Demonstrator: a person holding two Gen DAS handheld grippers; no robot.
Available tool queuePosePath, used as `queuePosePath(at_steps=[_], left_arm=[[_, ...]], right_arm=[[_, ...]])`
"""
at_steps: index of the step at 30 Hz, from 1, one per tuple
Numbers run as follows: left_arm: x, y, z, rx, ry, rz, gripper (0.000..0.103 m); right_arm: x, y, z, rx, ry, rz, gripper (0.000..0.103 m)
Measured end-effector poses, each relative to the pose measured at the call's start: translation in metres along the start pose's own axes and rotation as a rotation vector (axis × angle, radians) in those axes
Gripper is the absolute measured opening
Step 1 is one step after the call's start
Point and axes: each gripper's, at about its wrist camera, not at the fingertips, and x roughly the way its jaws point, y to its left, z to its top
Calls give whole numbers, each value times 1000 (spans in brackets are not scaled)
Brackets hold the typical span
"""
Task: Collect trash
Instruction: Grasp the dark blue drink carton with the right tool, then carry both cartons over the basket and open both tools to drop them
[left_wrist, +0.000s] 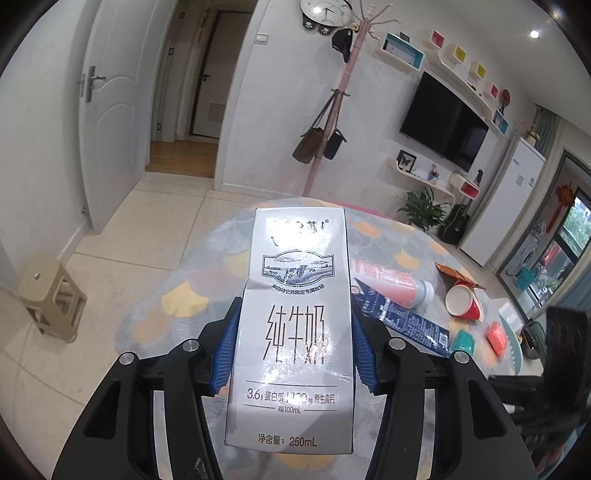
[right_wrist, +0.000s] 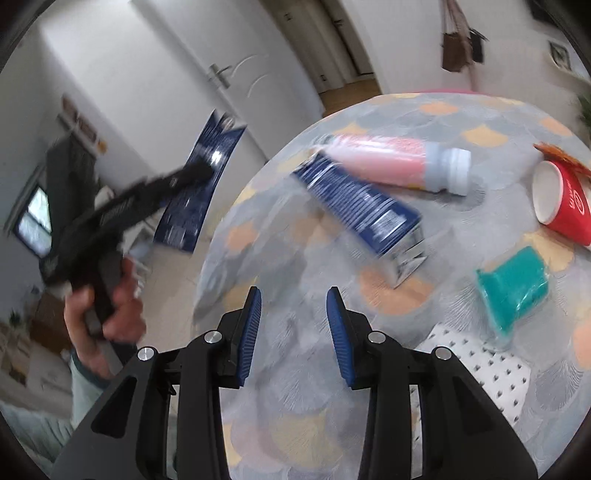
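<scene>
My left gripper (left_wrist: 293, 339) is shut on a silver 250 mL milk carton (left_wrist: 293, 317) and holds it up above the round table (left_wrist: 207, 258). In the right wrist view the same carton (right_wrist: 199, 177) shows its blue side, held off the table's left edge. My right gripper (right_wrist: 293, 332) is open and empty over the near part of the table (right_wrist: 295, 258). On the table lie a blue carton (right_wrist: 358, 199), a pink bottle (right_wrist: 391, 158), a red paper cup (right_wrist: 565, 203), a teal packet (right_wrist: 513, 291) and an orange wrapper (right_wrist: 561, 158).
A beige plastic stool (left_wrist: 51, 299) stands on the tiled floor left of the table. A pink coat rack (left_wrist: 332, 110) with bags stands behind the table. A white dotted mat (right_wrist: 491, 369) lies at the table's near right. An orange packet (left_wrist: 495, 336) lies near the right edge.
</scene>
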Motion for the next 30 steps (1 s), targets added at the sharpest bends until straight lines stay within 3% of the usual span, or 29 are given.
queuePosePath(at_steps=[2, 5, 6, 15, 19, 21, 23, 30], left_arm=[[-1, 4, 1, -5, -2, -2, 51], [0, 4, 0, -9, 1, -1, 51], [1, 4, 0, -9, 1, -4, 51], [4, -1, 1, 9, 8, -10, 51], [8, -2, 1, 14, 17, -12, 51], [10, -3, 0, 18, 21, -14, 51], [12, -5, -1, 21, 26, -15, 51], [10, -9, -1, 26, 26, -25, 51]], right_arm=[[-7, 6, 3, -43, -38, -75, 35], [-11, 14, 19, -115, -84, -217, 59], [-8, 16, 26, -139, -90, -246, 62], [45, 7, 67, -225, 8, -323, 63], [64, -2, 67, -216, 59, -337, 59], [69, -4, 65, -210, 84, -317, 45], [72, -5, 63, -200, 101, -295, 41], [62, -1, 49, -116, 90, -248, 33]])
